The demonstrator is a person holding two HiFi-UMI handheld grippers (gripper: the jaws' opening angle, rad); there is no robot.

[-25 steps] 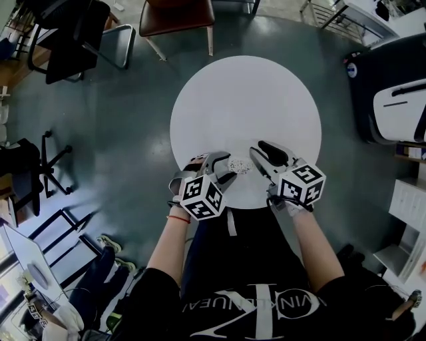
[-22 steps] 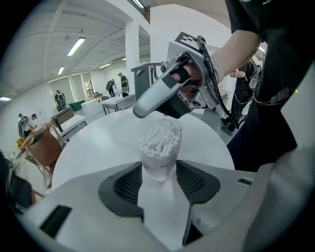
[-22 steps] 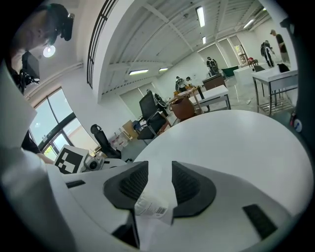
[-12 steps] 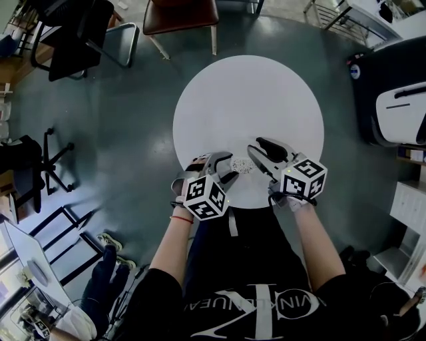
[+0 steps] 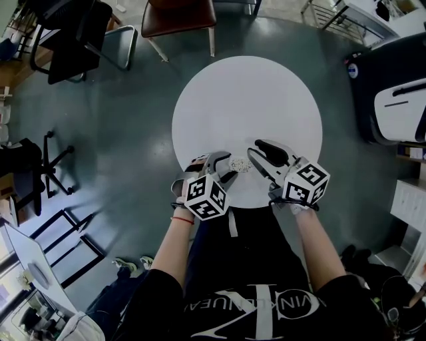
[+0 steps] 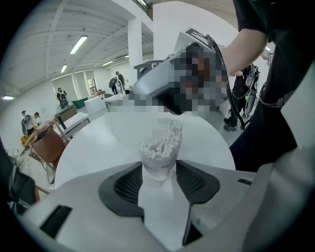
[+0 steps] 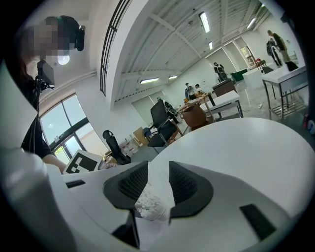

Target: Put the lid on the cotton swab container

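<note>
The cotton swab container (image 5: 239, 164) is a small clear cup packed with white swabs, standing near the front edge of the round white table (image 5: 246, 100). My left gripper (image 5: 230, 168) is shut on it, and the dark pads press both sides of the cup (image 6: 160, 147). My right gripper (image 5: 259, 152) hovers just right of the cup. Its jaws have just been opening and nothing is pressed between the pads. The swabs (image 7: 151, 206) show low in the gap. I cannot make out a lid in any view.
A brown chair (image 5: 180, 16) and a black office chair (image 5: 73, 33) stand beyond the table. A dark machine with a white panel (image 5: 393, 93) sits at the right. The person's body is close against the table's front edge.
Both grippers stay in nearly the same places by the cup. A bystander's shoes at the lower left have shifted.
</note>
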